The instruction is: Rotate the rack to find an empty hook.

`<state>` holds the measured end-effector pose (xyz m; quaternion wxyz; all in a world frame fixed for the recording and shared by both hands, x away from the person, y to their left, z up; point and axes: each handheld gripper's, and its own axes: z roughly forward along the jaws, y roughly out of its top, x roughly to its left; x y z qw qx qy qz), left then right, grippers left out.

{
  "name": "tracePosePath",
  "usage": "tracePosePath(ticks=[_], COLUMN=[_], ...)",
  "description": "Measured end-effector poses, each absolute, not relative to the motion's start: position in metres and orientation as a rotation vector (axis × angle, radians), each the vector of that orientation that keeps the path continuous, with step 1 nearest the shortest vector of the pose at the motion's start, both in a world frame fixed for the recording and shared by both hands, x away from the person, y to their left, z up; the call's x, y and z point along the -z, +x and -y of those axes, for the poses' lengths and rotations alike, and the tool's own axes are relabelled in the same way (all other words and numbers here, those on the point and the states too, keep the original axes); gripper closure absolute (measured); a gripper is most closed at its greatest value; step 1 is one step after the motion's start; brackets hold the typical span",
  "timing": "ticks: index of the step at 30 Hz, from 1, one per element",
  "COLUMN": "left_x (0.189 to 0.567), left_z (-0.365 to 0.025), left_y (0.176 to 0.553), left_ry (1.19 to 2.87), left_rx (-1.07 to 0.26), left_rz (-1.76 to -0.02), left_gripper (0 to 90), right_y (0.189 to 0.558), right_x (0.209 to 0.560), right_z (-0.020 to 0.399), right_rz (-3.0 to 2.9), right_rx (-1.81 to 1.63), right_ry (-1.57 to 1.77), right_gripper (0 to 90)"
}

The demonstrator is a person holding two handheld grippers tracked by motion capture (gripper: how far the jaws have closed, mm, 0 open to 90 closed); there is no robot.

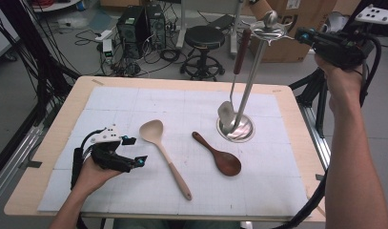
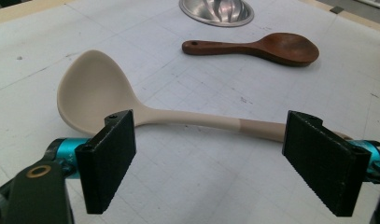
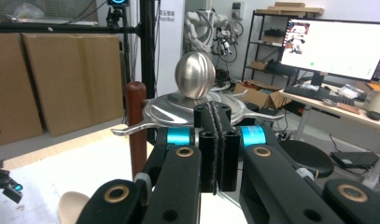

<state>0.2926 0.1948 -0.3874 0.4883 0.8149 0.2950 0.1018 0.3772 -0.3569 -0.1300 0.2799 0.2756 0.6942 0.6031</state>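
**2 spoons on the bench, 1 hung: where we could slip**

2 spoons lie loose on the white mat. The pale ladle (image 1: 164, 155) is just beside our left hand-held gripper (image 1: 134, 150), whose jaws stand apart and empty, low over the mat. In the left gripper view the ladle's (image 2: 145, 105) handle runs crosswise beyond the open pads (image 2: 110, 161), so nothing is gripped yet. The brown spoon (image 1: 219, 155) lies near, between the ladle and the rack's base (image 1: 236, 128).

Our right hand-held gripper (image 1: 303, 36) is up by the rack's top disc (image 1: 270, 32) with its jaws pressed together on nothing; in its own view the steel knob (image 3: 194, 68) sits right ahead.

Risks, as we judge them:
- The ladle's handle is smooth and round. A pinch near the bowl end could let it swing or roll out.
- Closing from above on a flat-lying handle may scrape the mat and push the ladle into the brown spoon.
- The rack is tall on a small base. A knock from our right hand could tip it.
- The hung utensil (image 1: 237, 76), red-brown handle up, takes 1 hook; a new spoon could clash with it.

Beyond the bench stand a stool (image 1: 204, 38), cartons and cables, well apart from our work.
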Motion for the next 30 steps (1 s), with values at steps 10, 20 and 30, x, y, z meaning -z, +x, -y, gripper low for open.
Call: tracePosePath(ticks=[10, 20, 30], left_x=[0.3876, 0.3876, 0.3874], left_z=[-0.1945, -0.1941, -0.1938], left_y=[0.2928, 0.2923, 0.2917], left_ry=[1.985, 1.981, 1.982], left_rx=[-0.249, -0.25, -0.25], left_rz=[-0.715, -0.718, -0.718], left_gripper=[18.2, 18.2, 18.2], right_y=[0.3796, 0.3791, 0.3773], right_x=[0.1343, 0.1382, 0.1395], right_z=[0.3586, 0.3596, 0.3592], right_rz=[-1.862, -1.857, -1.849], right_rx=[-1.622, -1.646, -1.66], right_ry=[0.75, 0.771, 0.787], right_gripper=[90.0, 90.0, 90.0])
